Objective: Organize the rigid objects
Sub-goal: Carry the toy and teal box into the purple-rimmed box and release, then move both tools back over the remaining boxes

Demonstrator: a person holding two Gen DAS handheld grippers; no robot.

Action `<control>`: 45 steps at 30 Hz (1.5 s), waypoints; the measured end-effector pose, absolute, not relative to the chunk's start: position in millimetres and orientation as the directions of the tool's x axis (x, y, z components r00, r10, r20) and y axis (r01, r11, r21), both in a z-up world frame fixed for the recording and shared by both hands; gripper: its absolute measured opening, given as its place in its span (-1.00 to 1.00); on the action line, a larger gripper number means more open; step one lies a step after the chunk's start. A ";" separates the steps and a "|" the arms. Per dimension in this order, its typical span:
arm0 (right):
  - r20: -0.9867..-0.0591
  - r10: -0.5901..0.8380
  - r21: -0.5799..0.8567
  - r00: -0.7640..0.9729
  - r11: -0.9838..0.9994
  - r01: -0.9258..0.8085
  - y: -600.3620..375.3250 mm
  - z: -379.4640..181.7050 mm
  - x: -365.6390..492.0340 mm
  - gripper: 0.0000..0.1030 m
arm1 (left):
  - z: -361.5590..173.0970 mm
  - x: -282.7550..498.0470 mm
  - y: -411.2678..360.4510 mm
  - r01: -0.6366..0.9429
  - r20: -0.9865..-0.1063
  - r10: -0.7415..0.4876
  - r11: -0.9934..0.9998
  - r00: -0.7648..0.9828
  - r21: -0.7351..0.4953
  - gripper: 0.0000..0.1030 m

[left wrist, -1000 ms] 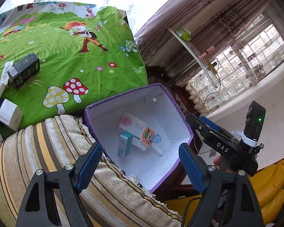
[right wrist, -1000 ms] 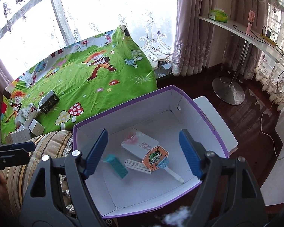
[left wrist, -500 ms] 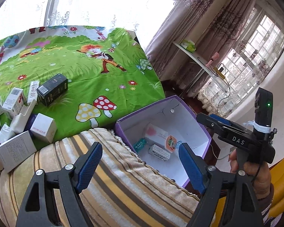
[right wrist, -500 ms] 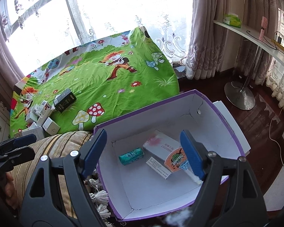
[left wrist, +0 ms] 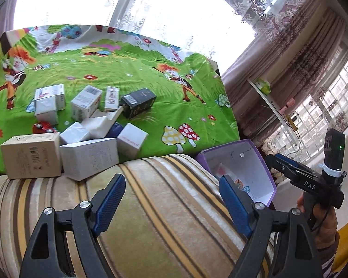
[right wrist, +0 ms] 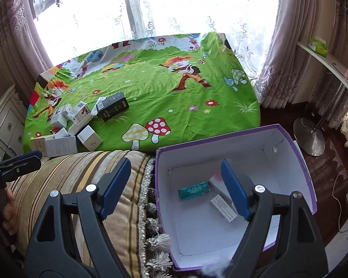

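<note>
A cluster of small cartons (left wrist: 81, 129) (right wrist: 67, 125) lies on the green cartoon bedsheet, with a black box (left wrist: 138, 102) (right wrist: 112, 109) at its far side. A purple box with a white inside (right wrist: 287, 162) (left wrist: 262, 162) stands beside the bed and holds a teal pack (right wrist: 193, 190) and a white carton (right wrist: 222, 208). My left gripper (left wrist: 171, 203) is open and empty above the striped cushion, short of the cartons. My right gripper (right wrist: 176, 185) is open and empty, straddling the purple box's left wall. The right gripper (left wrist: 299, 176) also shows in the left wrist view, held by a hand.
A striped beige cushion (left wrist: 174, 220) (right wrist: 81, 185) with tassels lies between me and the bed. A white shelf (right wrist: 331, 62) and a lamp base (right wrist: 309, 136) stand at the right on the dark wood floor. Curtains and bright windows are behind the bed.
Both views have swung left, away from the purple box toward the bed. The carton cluster has come into fuller view for the left gripper. Both grippers stay open and empty.
</note>
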State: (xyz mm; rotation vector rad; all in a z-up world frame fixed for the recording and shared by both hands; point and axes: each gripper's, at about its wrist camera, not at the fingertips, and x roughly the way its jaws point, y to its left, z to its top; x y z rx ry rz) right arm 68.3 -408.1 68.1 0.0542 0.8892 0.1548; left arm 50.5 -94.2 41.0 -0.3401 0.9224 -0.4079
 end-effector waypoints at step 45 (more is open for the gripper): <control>-0.899 0.265 0.026 0.349 0.828 -0.561 -218.5 -5.2 157.1 0.63 | -2.2 105.3 21.9 -0.162 -0.877 -0.059 0.975 0.477 -0.154 1.00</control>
